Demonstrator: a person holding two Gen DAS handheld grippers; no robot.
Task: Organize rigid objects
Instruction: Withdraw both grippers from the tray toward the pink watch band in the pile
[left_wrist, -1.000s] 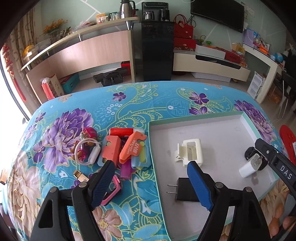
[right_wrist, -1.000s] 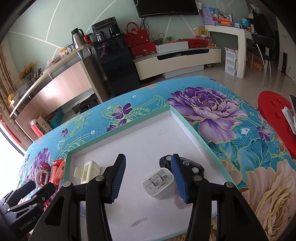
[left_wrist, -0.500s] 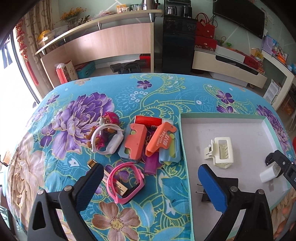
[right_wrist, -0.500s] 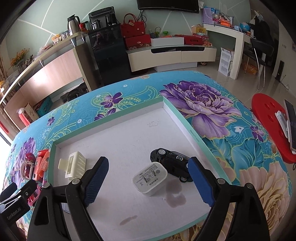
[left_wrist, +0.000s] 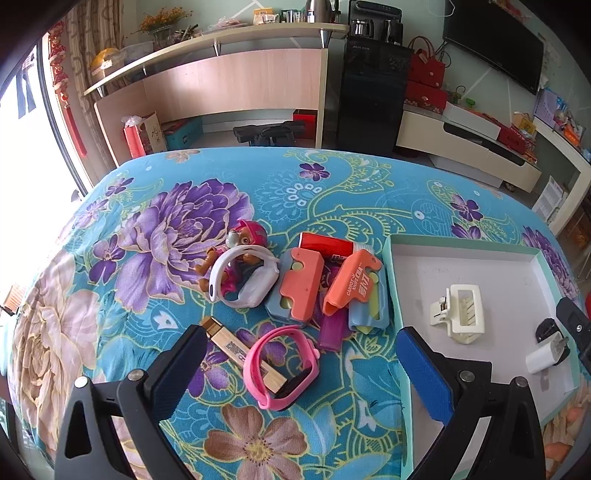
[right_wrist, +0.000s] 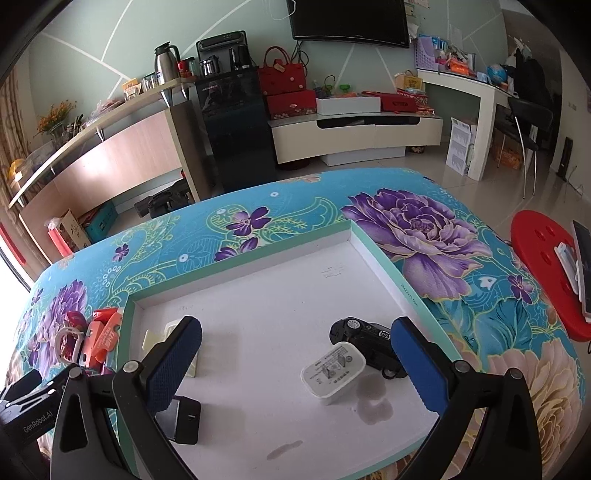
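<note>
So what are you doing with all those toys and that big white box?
Someone is tidying small things into the white tray with two hand-held grippers. The white charger, toy car, cream hair clip and black plug are already inside. The left gripper hangs open over the pink watch on the tablecloth; the right gripper is open above the tray, holding nothing.

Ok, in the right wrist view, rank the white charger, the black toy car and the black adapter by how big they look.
1. Black toy car, partly hidden behind the charger.
2. White charger, close to the car in apparent size, so this order is unsure.
3. Black adapter, though the left finger covers part of it.
</note>
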